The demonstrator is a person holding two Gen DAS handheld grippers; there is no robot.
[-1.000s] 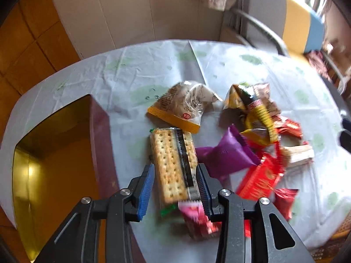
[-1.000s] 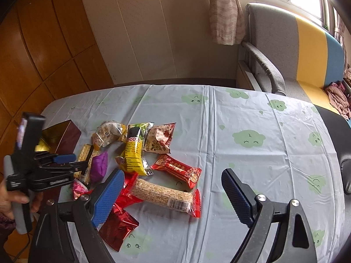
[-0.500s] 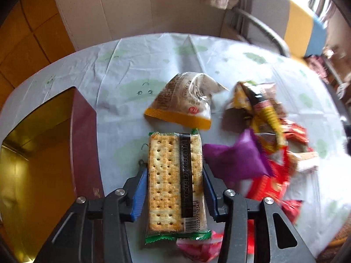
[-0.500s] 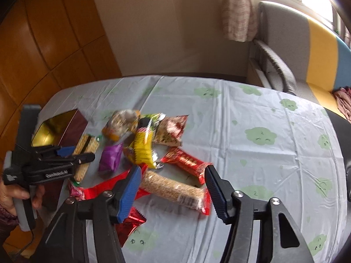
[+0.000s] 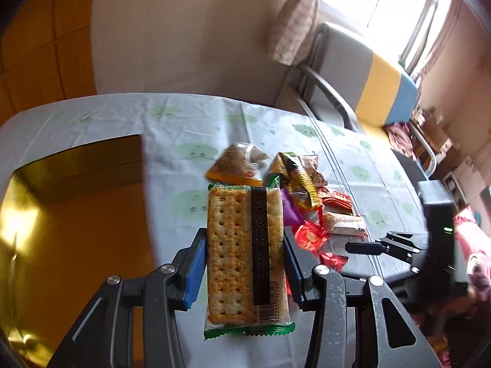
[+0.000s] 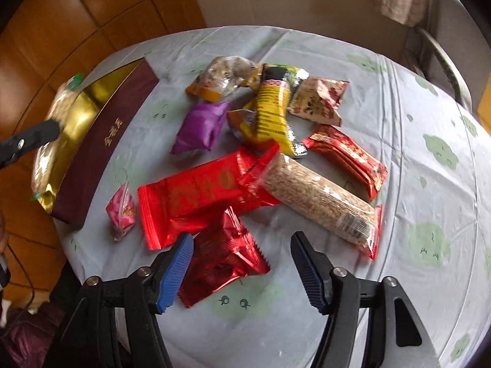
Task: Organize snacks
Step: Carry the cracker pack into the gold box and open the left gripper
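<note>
Clamping the cracker pack [image 5: 245,251], the left gripper [image 5: 244,268] should release low inside the gold box [image 5: 76,214], seemingly beneath; the right gripper [image 6: 242,268] is opening, pressing nothing.

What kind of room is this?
Most likely a home living or dining room: a table under a cloud-print tablecloth, a striped sofa beneath a curtained window, and wood-panelled walls.
</note>
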